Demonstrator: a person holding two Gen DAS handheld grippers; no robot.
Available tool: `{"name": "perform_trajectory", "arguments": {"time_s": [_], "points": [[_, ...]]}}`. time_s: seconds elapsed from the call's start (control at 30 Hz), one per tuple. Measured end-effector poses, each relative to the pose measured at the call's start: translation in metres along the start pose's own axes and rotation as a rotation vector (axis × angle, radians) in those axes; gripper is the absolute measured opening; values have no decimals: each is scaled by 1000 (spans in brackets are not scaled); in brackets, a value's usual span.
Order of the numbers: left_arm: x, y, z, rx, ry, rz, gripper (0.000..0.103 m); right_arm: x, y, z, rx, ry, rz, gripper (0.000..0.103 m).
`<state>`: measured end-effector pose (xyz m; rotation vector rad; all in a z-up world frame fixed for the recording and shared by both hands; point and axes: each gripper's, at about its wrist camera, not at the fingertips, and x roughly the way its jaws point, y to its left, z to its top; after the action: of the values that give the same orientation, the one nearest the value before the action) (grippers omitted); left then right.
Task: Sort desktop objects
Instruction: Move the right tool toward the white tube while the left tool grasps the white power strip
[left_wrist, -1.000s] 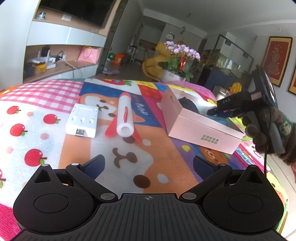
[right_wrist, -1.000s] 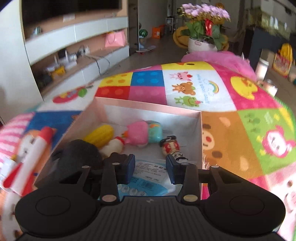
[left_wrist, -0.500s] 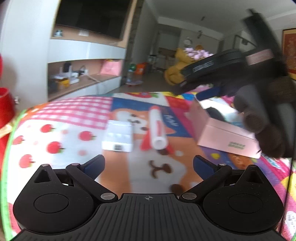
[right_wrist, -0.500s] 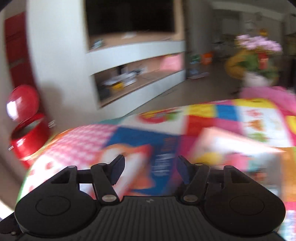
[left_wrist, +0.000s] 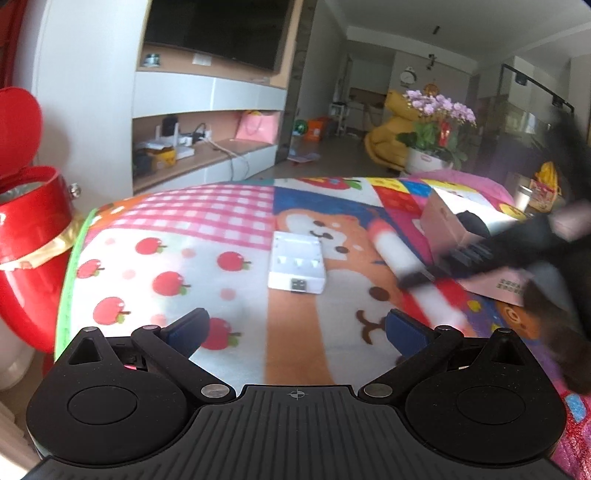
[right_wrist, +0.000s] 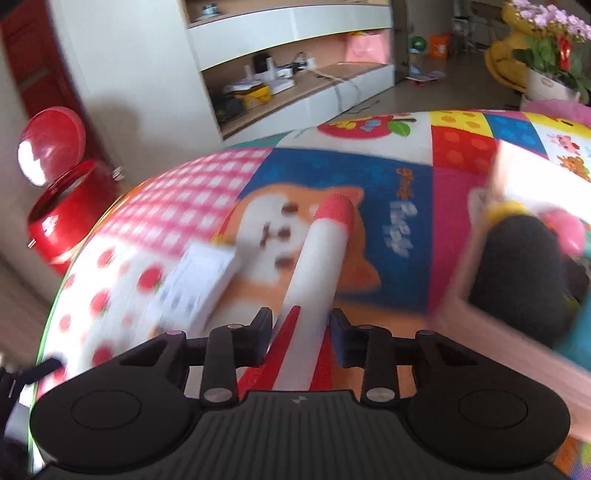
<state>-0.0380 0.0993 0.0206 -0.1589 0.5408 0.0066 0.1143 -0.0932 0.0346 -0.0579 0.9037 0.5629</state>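
The right claw (right_wrist: 301, 330) is closing around the white-and-red toy rocket (right_wrist: 317, 266) lying between its jaws — pad contact seems likely but blurred — while the left view alone shows the left claw (left_wrist: 295, 328) open, the white charger (left_wrist: 296, 267) ahead.

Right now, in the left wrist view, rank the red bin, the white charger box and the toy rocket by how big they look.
1. red bin, largest, though it is cut off at the frame edge.
2. toy rocket, partly hidden by the right gripper.
3. white charger box; close to the rocket, so unsure.
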Motion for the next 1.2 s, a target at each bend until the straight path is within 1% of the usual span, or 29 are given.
{"name": "perform_trajectory", "arguments": {"time_s": [0.13,0.17,0.2,0.27,0.3,0.43,0.5,0.53,0.6,0.67,0.7,0.73,0.8,0.87,0.9,0.97,1.03,1.07,1.13,1.2], "points": [[6,-14,-2,22,24,-30,103,-46,-19,-49,-42,41,30,35],[7,-18,-3,29,30,-37,103,-56,-25,-58,-39,36,29,41],[9,-21,-3,36,35,-43,103,-66,-32,-66,-35,23,14,51],[11,-29,-3,54,40,-51,103,-84,-50,-78,-8,-25,-40,61],[12,-32,-3,63,39,-52,103,-91,-61,-81,20,-45,-57,62],[17,-42,-1,96,25,-38,103,-103,-109,-82,164,-87,-86,65],[20,-44,1,99,30,-31,103,-104,-127,-80,199,-136,-97,70],[21,-45,1,101,35,-28,103,-106,-133,-78,210,-171,-122,70],[23,-47,2,110,44,-20,103,-104,-145,-73,247,-199,-142,70],[26,-49,1,121,56,-8,103,-102,-152,-74,263,-247,-193,70],[28,-49,1,125,62,-2,103,-99,-152,-75,264,-261,-219,70],[29,-49,1,127,68,3,103,-98,-153,-77,272,-265,-224,70],[33,-49,1,129,79,14,103,-97,-156,-82,296,-252,-143,70],[37,-49,3,131,83,22,103,-98,-152,-92,292,-234,-76,70],[39,-49,4,134,80,28,103,-99,-146,-97,276,-223,-54,70],[44,-50,8,146,69,40,103,-102,-128,-108,205,-204,26,70],[51,-50,14,166,57,52,103,-108,-109,-117,136,-213,90,73],[56,-51,17,176,53,62,103,-113,-101,-121,108,-220,97,73],[66,-49,23,191,54,84,103,-123,-89,-128,63,-264,70,79],[75,-46,29,192,58,124,103,-131,-84,-136,49,-323,14,89]]}}
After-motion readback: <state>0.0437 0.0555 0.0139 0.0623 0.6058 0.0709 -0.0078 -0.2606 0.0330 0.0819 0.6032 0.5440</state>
